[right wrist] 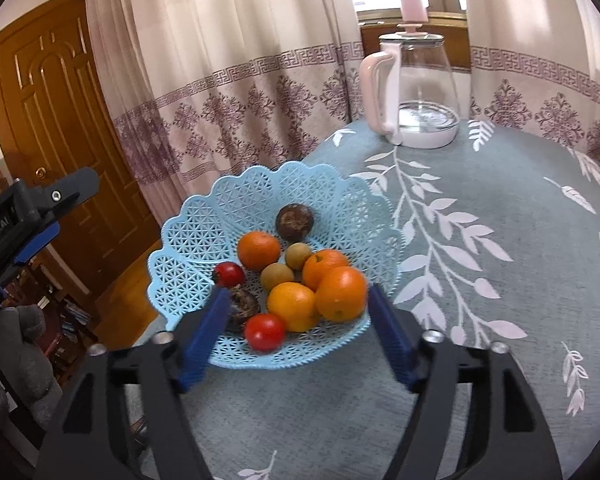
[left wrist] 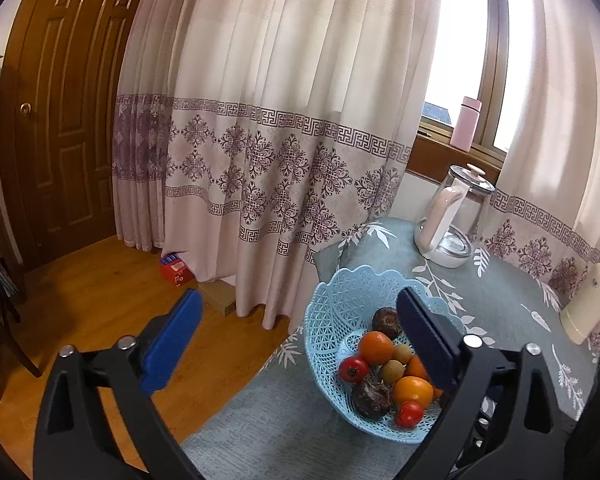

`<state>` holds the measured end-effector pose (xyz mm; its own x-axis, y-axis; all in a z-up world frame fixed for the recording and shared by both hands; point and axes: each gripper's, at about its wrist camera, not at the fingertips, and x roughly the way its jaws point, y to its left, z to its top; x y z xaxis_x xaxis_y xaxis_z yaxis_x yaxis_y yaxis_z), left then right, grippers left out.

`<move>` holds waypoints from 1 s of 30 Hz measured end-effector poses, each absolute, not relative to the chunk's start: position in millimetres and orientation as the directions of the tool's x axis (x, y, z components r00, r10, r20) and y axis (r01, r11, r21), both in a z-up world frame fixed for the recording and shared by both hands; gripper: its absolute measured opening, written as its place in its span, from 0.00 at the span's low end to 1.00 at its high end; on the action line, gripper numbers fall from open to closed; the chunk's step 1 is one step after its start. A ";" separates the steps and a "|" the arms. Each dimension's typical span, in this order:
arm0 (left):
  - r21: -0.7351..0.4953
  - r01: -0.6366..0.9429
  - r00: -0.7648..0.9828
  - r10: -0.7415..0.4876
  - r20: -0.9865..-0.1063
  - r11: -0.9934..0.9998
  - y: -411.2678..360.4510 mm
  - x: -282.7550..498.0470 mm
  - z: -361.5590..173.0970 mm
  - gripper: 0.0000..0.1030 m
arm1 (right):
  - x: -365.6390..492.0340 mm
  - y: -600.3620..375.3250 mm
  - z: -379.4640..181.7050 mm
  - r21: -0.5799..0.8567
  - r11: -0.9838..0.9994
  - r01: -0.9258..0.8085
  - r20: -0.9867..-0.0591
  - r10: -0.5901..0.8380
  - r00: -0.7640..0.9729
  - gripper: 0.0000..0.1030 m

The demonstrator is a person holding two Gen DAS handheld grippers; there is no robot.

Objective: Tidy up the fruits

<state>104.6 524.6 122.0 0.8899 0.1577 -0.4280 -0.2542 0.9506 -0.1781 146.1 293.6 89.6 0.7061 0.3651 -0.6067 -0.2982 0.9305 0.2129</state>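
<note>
Sitting upright, basket of round fruits faces up.

One blue lattice basket ahead of the right gripper holds four oranges, two red tomatoes, two small greenish-brown fruits and two dark brown round fruits; beyond stands one glass kettle.

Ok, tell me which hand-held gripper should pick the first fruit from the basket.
Right. The right hand-held gripper is open and aimed at the blue basket; the left hand-held gripper sits off the table's edge.
</note>
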 end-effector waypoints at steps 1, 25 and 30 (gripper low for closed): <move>-0.176 -0.252 0.890 0.156 -0.429 0.952 524.1 105.1 121.8 0.97 | 144.5 291.5 91.1 0.198 0.937 -0.289 -0.605 0.349 0.716 0.81; 0.053 -0.213 0.883 0.215 -0.417 0.976 492.3 87.7 116.2 0.97 | 106.6 269.6 108.8 -0.026 0.973 -0.229 -0.541 0.179 0.822 0.95; 0.130 -0.197 0.876 0.234 -0.421 0.972 490.9 83.0 111.9 0.97 | 100.6 267.2 112.0 -0.034 0.974 -0.224 -0.525 0.173 0.833 0.95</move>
<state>83.0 490.9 111.9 0.8763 0.2342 -0.4210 -0.1972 0.9717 0.1301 100.6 267.2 112.0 0.8332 0.1732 -0.5251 -0.2240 0.9740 -0.0341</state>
